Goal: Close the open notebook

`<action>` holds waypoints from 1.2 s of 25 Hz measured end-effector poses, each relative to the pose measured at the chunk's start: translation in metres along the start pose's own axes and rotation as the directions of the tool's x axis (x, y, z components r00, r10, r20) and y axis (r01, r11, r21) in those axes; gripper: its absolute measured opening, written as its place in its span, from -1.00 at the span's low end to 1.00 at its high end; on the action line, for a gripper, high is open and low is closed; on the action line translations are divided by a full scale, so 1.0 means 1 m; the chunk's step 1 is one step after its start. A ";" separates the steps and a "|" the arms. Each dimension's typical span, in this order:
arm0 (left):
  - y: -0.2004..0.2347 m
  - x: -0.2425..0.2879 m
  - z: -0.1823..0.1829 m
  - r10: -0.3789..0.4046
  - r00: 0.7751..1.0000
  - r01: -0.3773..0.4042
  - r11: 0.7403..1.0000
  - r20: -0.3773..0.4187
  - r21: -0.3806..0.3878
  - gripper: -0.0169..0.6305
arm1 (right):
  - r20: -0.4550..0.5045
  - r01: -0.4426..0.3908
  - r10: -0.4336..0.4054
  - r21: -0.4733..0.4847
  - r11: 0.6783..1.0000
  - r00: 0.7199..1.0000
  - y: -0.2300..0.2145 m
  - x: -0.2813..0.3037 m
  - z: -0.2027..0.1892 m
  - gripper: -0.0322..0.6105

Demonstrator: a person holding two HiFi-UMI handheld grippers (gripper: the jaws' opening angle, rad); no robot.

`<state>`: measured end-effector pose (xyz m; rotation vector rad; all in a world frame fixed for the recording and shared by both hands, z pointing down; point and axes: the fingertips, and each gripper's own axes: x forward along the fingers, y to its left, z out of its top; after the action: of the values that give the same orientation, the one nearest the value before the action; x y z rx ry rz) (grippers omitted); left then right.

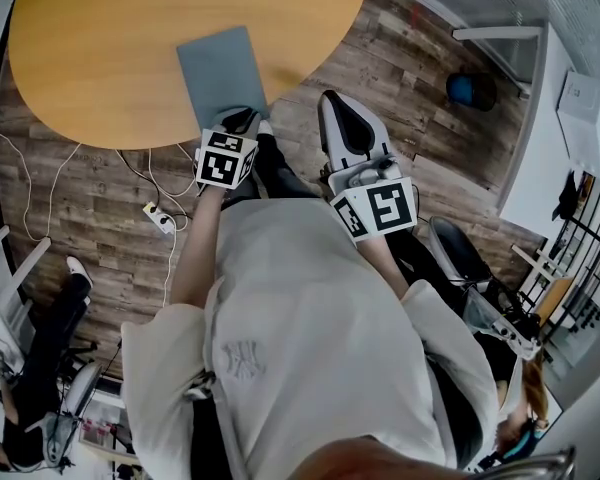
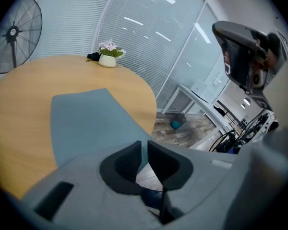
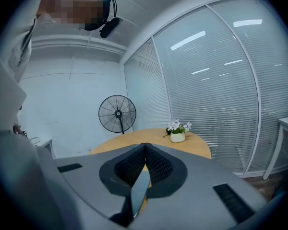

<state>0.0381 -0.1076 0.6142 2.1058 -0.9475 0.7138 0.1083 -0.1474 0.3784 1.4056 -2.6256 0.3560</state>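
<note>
A grey-blue notebook (image 1: 222,71) lies flat, cover up, at the near edge of the round wooden table (image 1: 100,48); it looks closed. My left gripper (image 1: 245,119) hovers at the notebook's near edge, pointing down at it. In the left gripper view the notebook (image 2: 86,123) fills the middle, and the left gripper (image 2: 144,146) has its jaws almost together, with a thin slit and nothing in it. To its right, off the table over the floor, my right gripper (image 1: 329,98) is shut and empty. The right gripper view shows that gripper (image 3: 144,145) with its tips touching.
A white flower pot (image 2: 107,59) stands at the table's far side, with a standing fan (image 2: 12,32) behind it. Cables and a power strip (image 1: 160,218) lie on the wooden floor under the table edge. A blue bin (image 1: 468,90) and a white desk (image 1: 540,158) are at right.
</note>
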 end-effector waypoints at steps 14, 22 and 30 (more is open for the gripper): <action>0.019 -0.039 0.047 0.152 0.973 -0.162 0.986 0.172 0.045 -0.90 | 0.029 -0.030 0.031 -0.023 0.999 0.999 0.011 0.006 0.014 -0.92; 0.027 -0.101 0.103 0.227 0.900 -0.263 0.964 0.371 0.047 -0.91 | 0.068 -0.067 0.070 -0.041 0.997 0.995 0.029 0.011 0.029 -0.92; 0.017 -0.188 0.151 0.270 0.766 -0.368 0.928 0.583 0.054 -0.91 | 0.141 -0.104 0.114 -0.073 0.992 0.983 0.054 0.008 0.055 -0.92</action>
<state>-0.0560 -0.1578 0.3973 2.3857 -1.6597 0.3176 0.0586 -0.1397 0.3200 1.3175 -2.8106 0.1849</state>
